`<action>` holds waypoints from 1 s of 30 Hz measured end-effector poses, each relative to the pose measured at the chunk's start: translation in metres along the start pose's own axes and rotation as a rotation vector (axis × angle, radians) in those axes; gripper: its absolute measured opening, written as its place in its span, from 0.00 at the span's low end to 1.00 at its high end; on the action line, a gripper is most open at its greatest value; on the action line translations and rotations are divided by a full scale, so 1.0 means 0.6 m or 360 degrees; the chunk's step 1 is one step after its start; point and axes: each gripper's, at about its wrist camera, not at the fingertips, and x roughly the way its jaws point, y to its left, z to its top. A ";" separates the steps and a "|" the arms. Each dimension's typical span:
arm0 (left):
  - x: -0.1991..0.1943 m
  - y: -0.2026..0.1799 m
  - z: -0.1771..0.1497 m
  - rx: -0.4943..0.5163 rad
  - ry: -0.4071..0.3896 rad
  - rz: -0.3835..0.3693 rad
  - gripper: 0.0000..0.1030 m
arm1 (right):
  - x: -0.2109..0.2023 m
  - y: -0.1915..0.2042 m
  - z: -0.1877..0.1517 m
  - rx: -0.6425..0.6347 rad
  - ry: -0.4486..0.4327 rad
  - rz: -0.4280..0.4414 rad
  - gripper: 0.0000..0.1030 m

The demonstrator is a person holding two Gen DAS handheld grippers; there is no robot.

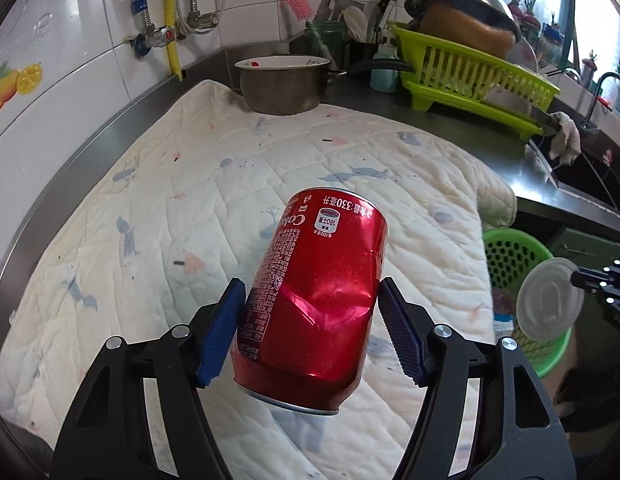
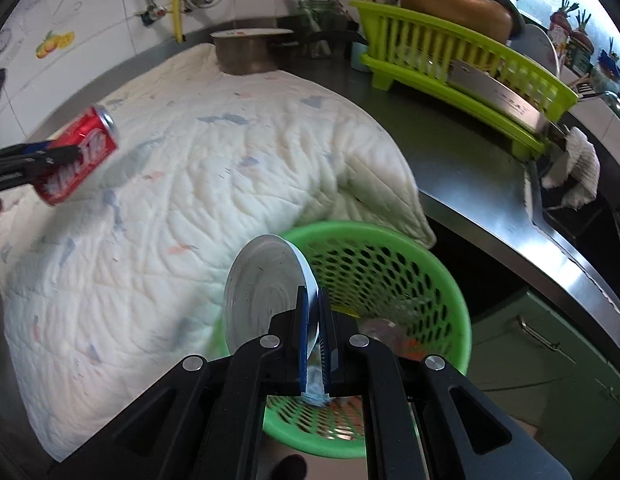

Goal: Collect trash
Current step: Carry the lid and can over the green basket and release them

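My left gripper is shut on a dented red Coke can and holds it in the air above the white quilted cloth. The can and left gripper also show at the left of the right wrist view. My right gripper is shut on the rim of a round white plastic lid, held upright over the near edge of a green mesh basket. The lid and basket also show at the right of the left wrist view. Some trash lies in the basket.
A metal pot stands at the cloth's far edge. A lime-green dish rack with a metal bowl and a cleaver sits on the steel counter. A sink with a rag is at the far right. Tiled wall with pipes is behind.
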 end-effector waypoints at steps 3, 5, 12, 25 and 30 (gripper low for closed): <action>-0.017 -0.015 -0.012 -0.0057 -0.0010 -0.0042 0.65 | 0.011 -0.031 -0.017 0.0017 0.0039 -0.0038 0.05; -0.027 -0.030 -0.019 -0.0063 -0.0024 -0.0053 0.65 | 0.019 -0.048 -0.026 0.0033 0.0056 -0.0059 0.06; -0.048 -0.104 -0.032 -0.0047 -0.0042 -0.0166 0.64 | 0.028 -0.104 -0.052 0.0141 0.0089 -0.0095 0.23; -0.030 -0.258 -0.028 0.0080 0.0000 -0.0379 0.64 | -0.052 -0.131 -0.082 0.0178 -0.0027 -0.0083 0.52; -0.014 -0.303 -0.031 0.0137 0.0044 -0.0424 0.64 | -0.074 -0.135 -0.093 0.0186 -0.0058 -0.0084 0.55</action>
